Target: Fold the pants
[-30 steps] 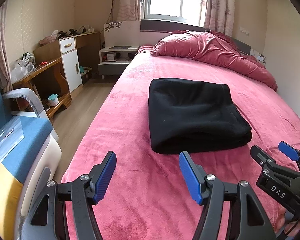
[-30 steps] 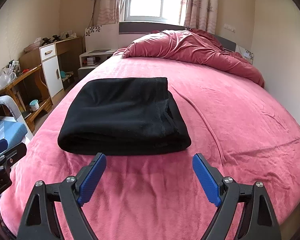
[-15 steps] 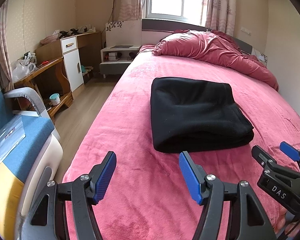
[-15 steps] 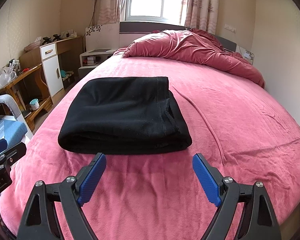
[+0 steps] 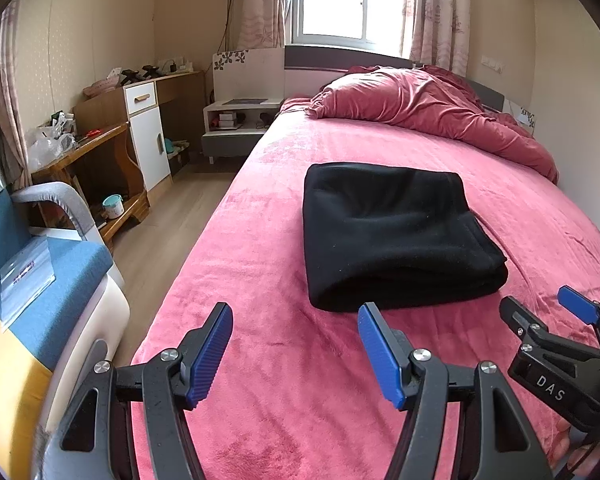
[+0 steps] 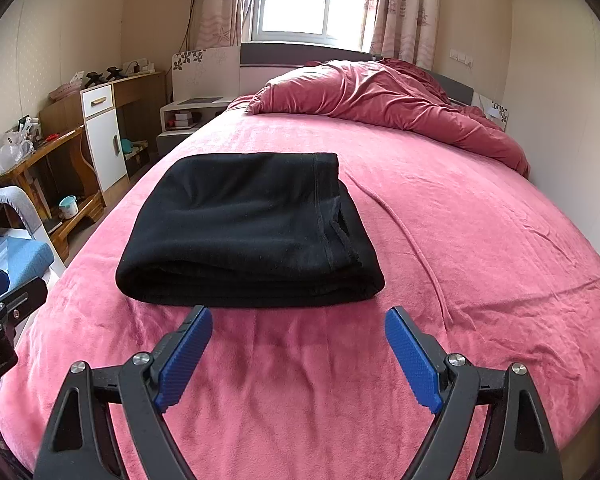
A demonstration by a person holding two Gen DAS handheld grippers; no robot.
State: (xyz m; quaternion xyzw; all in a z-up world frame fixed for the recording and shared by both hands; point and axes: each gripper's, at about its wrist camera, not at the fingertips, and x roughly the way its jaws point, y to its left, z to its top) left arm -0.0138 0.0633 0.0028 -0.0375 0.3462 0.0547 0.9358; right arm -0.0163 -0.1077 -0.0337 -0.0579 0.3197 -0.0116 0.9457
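Already the black pants [image 6: 248, 232] lie in a thick folded bundle on the pink bed [image 6: 480, 248], just ahead of your left gripper [image 5: 296, 354] and right gripper [image 6: 298, 354], both spread wide and empty. Nudging the near edge could spill the stacked layers, so lift clear.
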